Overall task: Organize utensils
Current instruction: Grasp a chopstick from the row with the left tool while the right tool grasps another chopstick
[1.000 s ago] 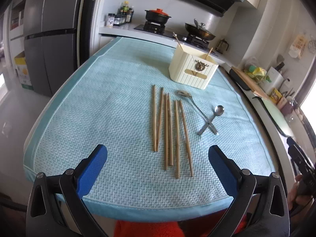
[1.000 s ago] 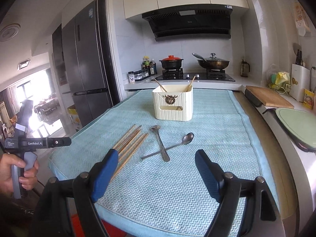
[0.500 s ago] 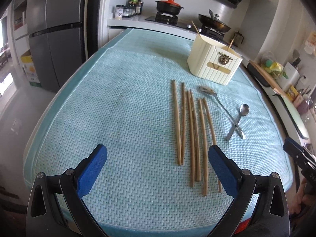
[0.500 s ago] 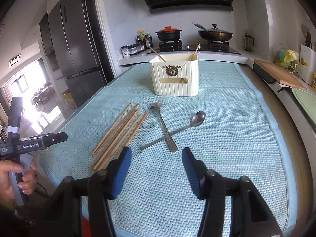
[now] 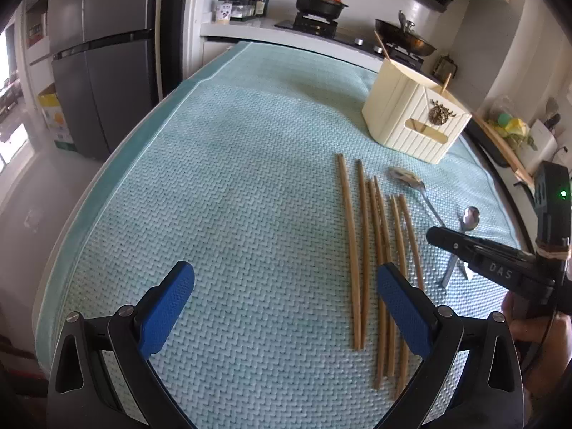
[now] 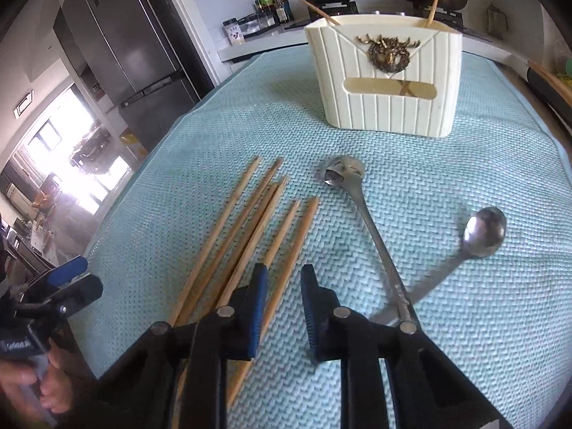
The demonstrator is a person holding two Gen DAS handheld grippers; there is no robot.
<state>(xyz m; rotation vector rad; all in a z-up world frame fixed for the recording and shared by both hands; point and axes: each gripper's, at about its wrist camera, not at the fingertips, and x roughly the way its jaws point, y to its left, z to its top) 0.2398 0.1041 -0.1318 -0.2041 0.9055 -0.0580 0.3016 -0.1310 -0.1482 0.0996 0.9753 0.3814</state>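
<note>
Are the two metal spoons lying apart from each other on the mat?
No: in the right wrist view the two spoons cross at their handles, one handle over the other, on the mat.

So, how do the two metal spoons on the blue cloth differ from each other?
The upper spoon has its bowl close to the cream holder, while the lower spoon has its bowl further right and nearer the camera. The upper spoon's bowl looks patterned; the lower spoon's looks smooth and plain. Their handles point different ways and cross. Both are silver metal and lie flat on the cloth.

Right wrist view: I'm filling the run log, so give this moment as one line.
right gripper: closing, rightmost wooden chopstick between jaws | left gripper: open, empty | cream ribbed utensil holder: upright
</note>
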